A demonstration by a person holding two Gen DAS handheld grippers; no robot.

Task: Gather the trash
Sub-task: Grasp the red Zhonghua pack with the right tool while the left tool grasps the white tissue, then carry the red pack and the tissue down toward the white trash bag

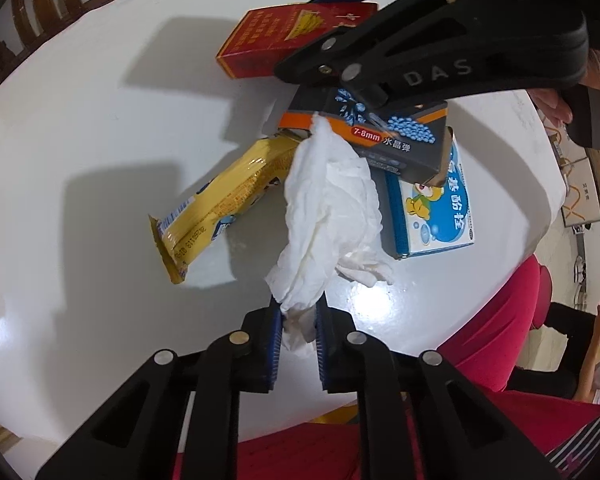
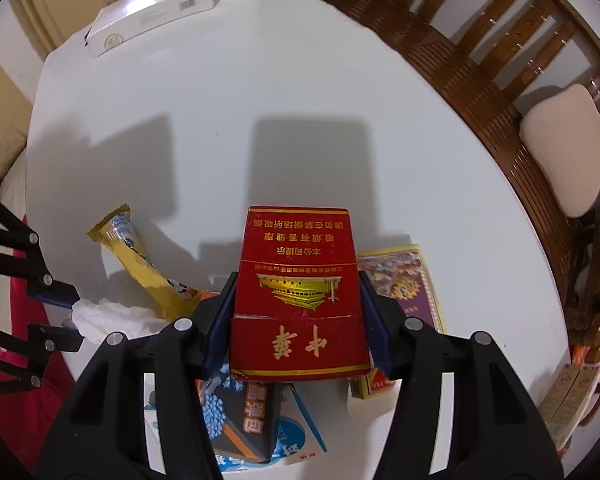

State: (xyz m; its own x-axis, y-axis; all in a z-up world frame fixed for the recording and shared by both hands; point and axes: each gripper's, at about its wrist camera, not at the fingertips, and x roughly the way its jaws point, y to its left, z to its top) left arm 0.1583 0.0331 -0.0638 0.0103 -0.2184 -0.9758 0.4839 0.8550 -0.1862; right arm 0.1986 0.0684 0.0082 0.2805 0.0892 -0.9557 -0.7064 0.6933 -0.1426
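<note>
The tissue point(image 1: 332, 216) is pinched at its near end by the left gripper point(image 1: 298, 332), jaws clenched almost fully on it. The red pack point(image 2: 296, 300) is clamped by its long sides in the right gripper point(image 2: 296, 312), jaws grasping it.

Risks, as judged: only a thin tail of tissue is caught, so it could tear or slip out on lifting. Its far end is draped on the dark box point(image 1: 384, 136) and near the yellow wrapper point(image 1: 220, 204), so either could be dragged or nudged. The red pack is thin card and looks creased at the lid seam; it could be crushed or popped open by a harder squeeze. The two grippers are close together, so a knock between them is possible.

Materials: tissue is soft, crumpled, white, limp. Wrapper is glossy foil-like film, long and flat, crinkled. Red pack is a rigid-ish rectangular carton with gold print. Dark box is matte card with an orange stripe, lying across a blue-and-white carton point(image 1: 436, 208). A flat purple-and-gold pack point(image 2: 404, 280) is seen just right of the red one. The surface point(image 1: 100, 120) is white, smooth and shiny, so light items could slide.
</note>
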